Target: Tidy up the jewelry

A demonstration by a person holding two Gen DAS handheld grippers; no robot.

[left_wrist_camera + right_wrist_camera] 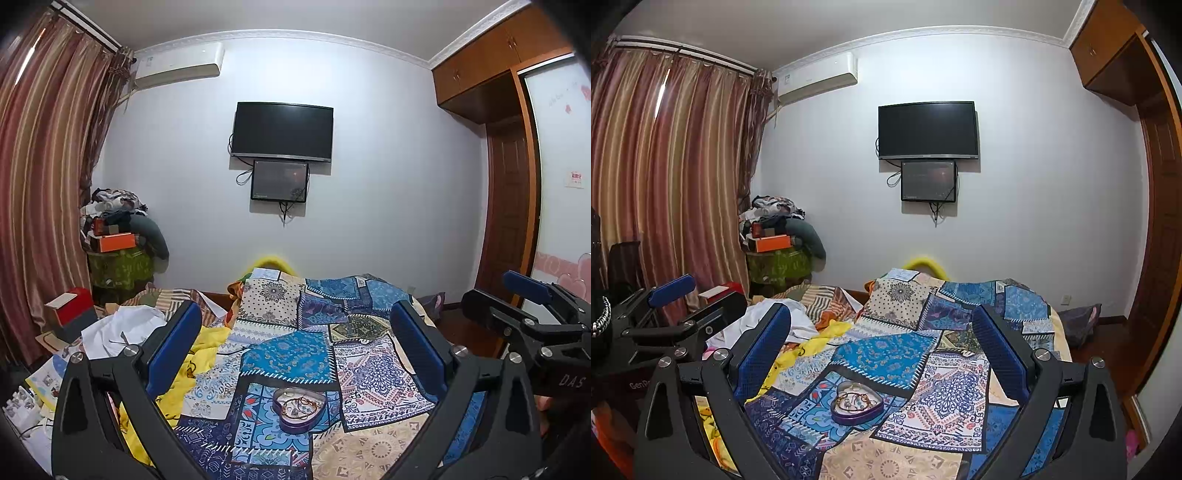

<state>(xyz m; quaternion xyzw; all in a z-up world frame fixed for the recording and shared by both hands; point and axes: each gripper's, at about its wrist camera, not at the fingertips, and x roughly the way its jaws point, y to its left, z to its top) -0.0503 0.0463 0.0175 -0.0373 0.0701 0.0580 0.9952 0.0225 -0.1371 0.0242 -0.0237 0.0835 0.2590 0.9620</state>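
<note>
A heart-shaped purple tin (300,409) lies open on the patchwork bedspread (373,373), holding a tangle of gold chains and bracelets (301,404). My left gripper (295,339) hovers above and just short of it, open, nothing between its blue pads. The right wrist view shows the same tin (857,403) with the jewelry (854,399) inside, and my right gripper (882,343) is open and empty above it. Each gripper shows at the edge of the other's view: the right one (532,306), the left one (679,306).
Yellow cloth (199,354), white fabric (122,328) and papers crowd the bed's left side. A red box (74,306) and a pile of clothes and boxes (118,229) stand by the curtain. A wall TV (282,132) faces the bed; a wardrobe and door (509,206) are at right.
</note>
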